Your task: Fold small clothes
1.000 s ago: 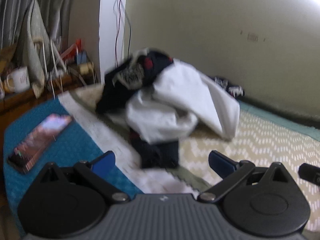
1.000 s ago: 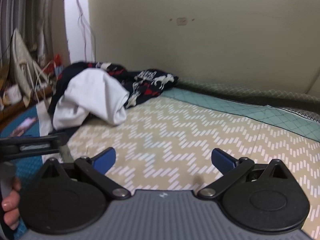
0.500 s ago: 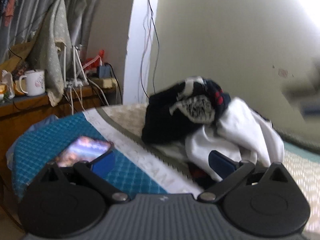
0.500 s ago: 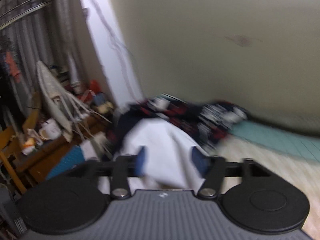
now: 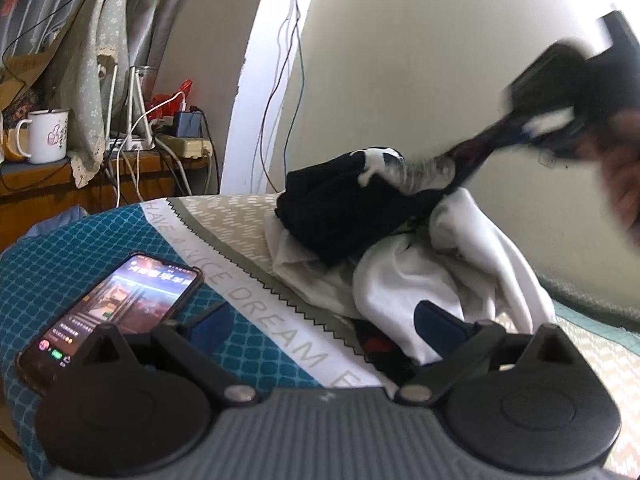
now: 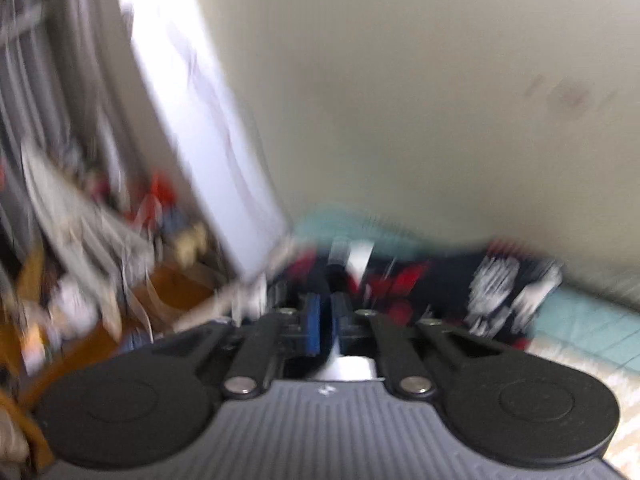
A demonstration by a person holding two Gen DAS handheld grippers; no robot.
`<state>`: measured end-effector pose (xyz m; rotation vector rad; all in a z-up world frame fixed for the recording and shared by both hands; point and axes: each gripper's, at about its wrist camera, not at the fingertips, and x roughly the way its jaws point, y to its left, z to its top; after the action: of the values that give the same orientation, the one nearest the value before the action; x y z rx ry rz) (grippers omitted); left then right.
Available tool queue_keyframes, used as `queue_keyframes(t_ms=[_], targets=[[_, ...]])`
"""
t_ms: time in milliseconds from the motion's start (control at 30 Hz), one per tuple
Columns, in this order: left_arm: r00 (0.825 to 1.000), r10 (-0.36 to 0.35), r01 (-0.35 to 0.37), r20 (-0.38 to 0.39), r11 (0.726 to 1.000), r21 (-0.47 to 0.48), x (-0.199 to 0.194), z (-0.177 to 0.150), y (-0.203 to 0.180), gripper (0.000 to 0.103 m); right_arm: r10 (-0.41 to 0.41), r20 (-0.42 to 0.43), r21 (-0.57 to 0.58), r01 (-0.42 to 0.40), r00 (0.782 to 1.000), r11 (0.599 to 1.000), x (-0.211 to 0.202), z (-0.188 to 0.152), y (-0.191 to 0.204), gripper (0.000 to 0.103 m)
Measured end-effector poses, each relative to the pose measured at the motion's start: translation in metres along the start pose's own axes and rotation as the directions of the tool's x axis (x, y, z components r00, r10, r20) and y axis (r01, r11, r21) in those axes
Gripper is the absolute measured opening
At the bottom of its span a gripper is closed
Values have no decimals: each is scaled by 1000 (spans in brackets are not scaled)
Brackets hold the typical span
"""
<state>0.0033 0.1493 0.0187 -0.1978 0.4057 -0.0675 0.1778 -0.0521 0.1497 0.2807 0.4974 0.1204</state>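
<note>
A heap of clothes lies on the bed: a dark navy patterned garment [image 5: 348, 208] on top of a white garment [image 5: 440, 280]. My right gripper [image 6: 325, 328] is shut on the dark garment [image 6: 440, 284] and pulls a stretched strip of it up and to the right; in the left wrist view it shows at the upper right [image 5: 520, 134]. My left gripper [image 5: 320, 320] is open and empty, low over the bed, its right finger [image 5: 436, 316] against the white garment.
A lit phone [image 5: 112, 304] lies on the blue blanket [image 5: 60, 252] at the left. A side table with a mug [image 5: 46, 134], cables and chargers stands at the far left. The wall is close behind the heap.
My right gripper closed on the dark garment and lifted it up to the right. My left gripper moved lower and closer to the white garment, staying open.
</note>
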Motion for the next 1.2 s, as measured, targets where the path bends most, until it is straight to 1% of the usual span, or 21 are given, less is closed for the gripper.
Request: queue_keyframes(t_ms=[133,267,300,367,400,467,500,533,567,600,633,667,700,800,867,933,1067,1100,1133,1167,1200], targets=[[1000,-8,8,14,1000,20,-1,0,-3,100,-60,130,49,54,990,997,-65,29,-34,0],[1000,-22,22,13,1000,-18,-1,2,4,100,-112,222,80,96,969,992,-125,30,-60,0],[1000,-24,25,16,999,-25,-2,3,6,100,-130,266,93,109,955,990,-141,28,-68,0],[999,-23,23,25,1000,8,-2,5,4,100,-200,433,70,189,879,980,-191,26,-77,0],[999,-21,20,36,999,46,-2,6,-1,99,-221,485,85,205,846,975,-218,24,-83,0],[997,-28,19,68,992,124,-5,11,-10,99,-241,531,115,212,812,970,-258,24,-95,0],[996,-35,22,80,988,152,-6,13,-13,99,-244,533,84,236,810,968,-274,23,-96,0],[995,-45,28,93,985,169,-6,17,-14,99,-244,510,52,253,825,966,-281,21,-96,0],[995,-47,30,93,984,176,-6,22,-13,99,-231,461,26,247,857,969,-284,16,-98,0],[995,-47,32,90,985,168,-6,26,-10,99,-206,406,10,221,890,975,-282,8,-101,19],[995,-45,32,86,988,150,-7,31,-4,99,-177,355,1,189,918,982,-277,-3,-102,51],[996,-41,31,80,991,130,-8,34,2,99,-177,306,10,183,935,983,-269,-17,-104,70],[996,-37,28,76,993,117,-9,37,7,99,-163,278,7,168,947,986,-262,-32,-103,77],[998,-23,16,65,995,101,-13,41,21,99,-112,154,-99,128,982,987,-212,-76,-93,77],[998,-25,18,62,993,113,-17,42,26,99,-117,88,-135,128,989,983,-171,-89,-92,77],[997,-26,17,69,991,132,-21,42,32,99,-134,17,-118,135,991,984,-124,-93,-100,77],[997,-15,5,77,992,129,-29,43,40,99,-150,-98,19,153,984,988,-47,-88,-128,77],[997,-10,1,73,993,122,-29,44,41,99,-126,-128,86,137,984,987,-36,-89,-138,63],[998,-4,-4,68,993,116,-29,44,42,99,-84,-154,164,109,984,980,-25,-89,-145,22],[998,1,-8,67,993,114,-29,45,43,99,-41,-178,247,85,983,965,-17,-90,-151,5],[998,6,-14,69,993,115,-30,45,44,99,0,-171,325,57,985,944,-23,-83,-157,5]])
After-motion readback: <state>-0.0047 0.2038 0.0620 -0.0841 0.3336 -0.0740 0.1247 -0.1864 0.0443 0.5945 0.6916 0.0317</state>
